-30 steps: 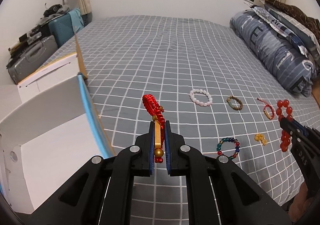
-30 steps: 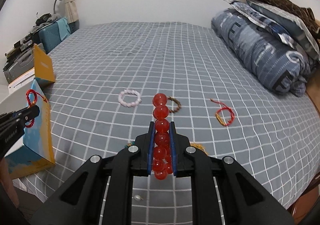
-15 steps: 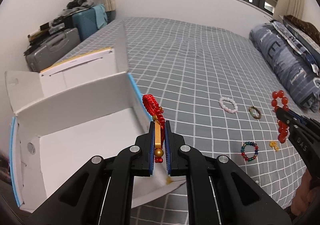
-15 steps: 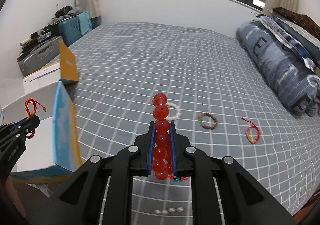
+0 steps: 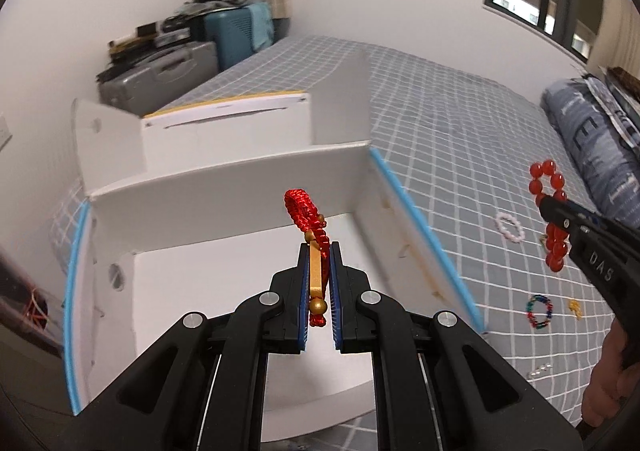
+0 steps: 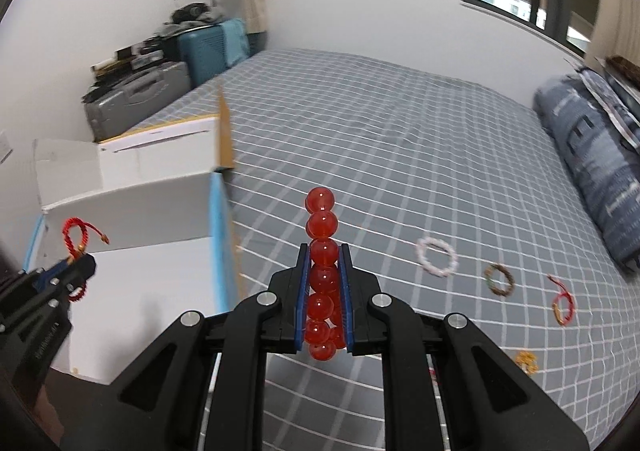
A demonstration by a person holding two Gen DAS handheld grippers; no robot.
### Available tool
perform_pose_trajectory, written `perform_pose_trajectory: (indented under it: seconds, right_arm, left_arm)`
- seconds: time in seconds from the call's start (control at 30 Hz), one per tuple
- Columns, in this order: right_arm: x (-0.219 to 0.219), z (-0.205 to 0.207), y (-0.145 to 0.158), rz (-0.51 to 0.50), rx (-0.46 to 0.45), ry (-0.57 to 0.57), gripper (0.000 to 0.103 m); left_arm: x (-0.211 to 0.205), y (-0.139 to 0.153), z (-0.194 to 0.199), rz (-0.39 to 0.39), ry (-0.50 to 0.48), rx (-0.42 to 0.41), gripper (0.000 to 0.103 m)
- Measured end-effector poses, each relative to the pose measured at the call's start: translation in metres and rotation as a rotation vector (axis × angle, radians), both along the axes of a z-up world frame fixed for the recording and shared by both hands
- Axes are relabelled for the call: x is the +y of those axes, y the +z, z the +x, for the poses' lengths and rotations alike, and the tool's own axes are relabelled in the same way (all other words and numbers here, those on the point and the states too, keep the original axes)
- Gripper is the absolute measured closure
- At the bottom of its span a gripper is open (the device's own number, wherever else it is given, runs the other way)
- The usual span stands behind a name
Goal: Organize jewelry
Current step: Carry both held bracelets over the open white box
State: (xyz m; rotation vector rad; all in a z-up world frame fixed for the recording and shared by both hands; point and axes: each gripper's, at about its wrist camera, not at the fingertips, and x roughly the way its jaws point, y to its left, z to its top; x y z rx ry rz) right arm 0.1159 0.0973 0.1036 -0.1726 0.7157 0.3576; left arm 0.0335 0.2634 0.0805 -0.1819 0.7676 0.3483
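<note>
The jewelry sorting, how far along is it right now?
Done: nothing shows in the visible part of the white box. In hand: the left gripper is shut on a red cord bracelet above the box; the right gripper is shut on a red bead bracelet. Left on the bed: white bead bracelet, brown bracelet, red string bracelet, multicolored bracelet, gold charm.

A braided red cord bracelet (image 5: 308, 219) with a smooth gold metal bar is being seen against the matt white cardboard box (image 5: 224, 187). Glossy, translucent red beads (image 6: 321, 251) are being shown between matt black plastic fingers (image 6: 288, 291), over the soft checked cloth bedspread (image 6: 400, 155).
</note>
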Motion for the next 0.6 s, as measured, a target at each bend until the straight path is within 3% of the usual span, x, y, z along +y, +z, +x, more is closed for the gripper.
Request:
perform_pose_trajectory:
  seconds: [0.27,0.6]
  right_arm:
    - [0.062,-0.012,-0.004,-0.004,0.002,0.107,0.090]
    - [0.124,-0.014,-0.037,-0.032,0.088,0.205,0.090]
  left_arm:
    - [0.047,-0.011,-0.022,-0.008,0.085,0.019,0.095]
    - [0.090,-0.041,-0.033,-0.054,0.168,0.099,0.095]
